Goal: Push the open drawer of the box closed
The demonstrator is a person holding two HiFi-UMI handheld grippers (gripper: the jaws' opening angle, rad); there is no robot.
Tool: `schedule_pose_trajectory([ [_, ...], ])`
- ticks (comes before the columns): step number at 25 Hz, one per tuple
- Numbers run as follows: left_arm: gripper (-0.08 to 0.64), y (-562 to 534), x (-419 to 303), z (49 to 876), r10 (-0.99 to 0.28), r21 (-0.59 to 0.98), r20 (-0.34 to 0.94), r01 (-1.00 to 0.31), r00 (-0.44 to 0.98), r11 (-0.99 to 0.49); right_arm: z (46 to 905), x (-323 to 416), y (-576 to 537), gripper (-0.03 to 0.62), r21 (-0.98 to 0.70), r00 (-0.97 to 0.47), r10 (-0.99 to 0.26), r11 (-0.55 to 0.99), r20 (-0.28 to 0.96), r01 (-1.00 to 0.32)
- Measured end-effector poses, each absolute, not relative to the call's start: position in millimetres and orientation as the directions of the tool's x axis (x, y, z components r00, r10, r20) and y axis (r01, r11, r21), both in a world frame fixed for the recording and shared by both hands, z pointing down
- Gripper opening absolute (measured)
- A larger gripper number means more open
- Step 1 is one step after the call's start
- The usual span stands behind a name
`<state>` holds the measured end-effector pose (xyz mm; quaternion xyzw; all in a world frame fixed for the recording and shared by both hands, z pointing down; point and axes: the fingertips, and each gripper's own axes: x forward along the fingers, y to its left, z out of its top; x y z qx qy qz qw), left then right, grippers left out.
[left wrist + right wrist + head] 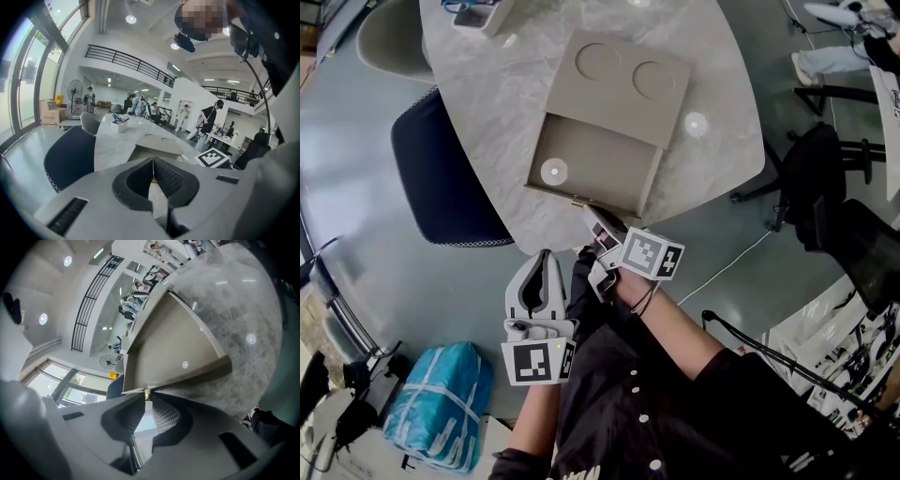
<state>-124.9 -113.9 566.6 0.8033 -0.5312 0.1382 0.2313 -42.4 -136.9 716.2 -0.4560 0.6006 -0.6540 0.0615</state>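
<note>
Right tool (147,398) is pinched on the tiny brass knob (147,393) of the flat beige box (623,70) and its open drawer (591,164). Left tool (152,163) is closed tight, empty, off the marble table (502,84).

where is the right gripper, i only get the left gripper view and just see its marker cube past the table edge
observer: The right gripper is at the front of the open drawer, by its small brass knob.
operator: its jaws open or shut
observer: The right gripper view shows them together, with the tips right at the knob.
operator: anything inside the drawer
observer: The head view shows it empty, with just a light reflection on its floor.
</note>
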Motion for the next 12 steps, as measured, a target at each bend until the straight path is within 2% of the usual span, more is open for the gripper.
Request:
schedule_pose_trajectory([
  [12,0.017,-125.0,-116.2,564.4,-0.788,0.226,0.464,-0.915,0.404,-0.335,712.1,-21.7,-173.0,0.043,-0.843,-0.555,-0.654,-0.266,0.514,-0.467],
])
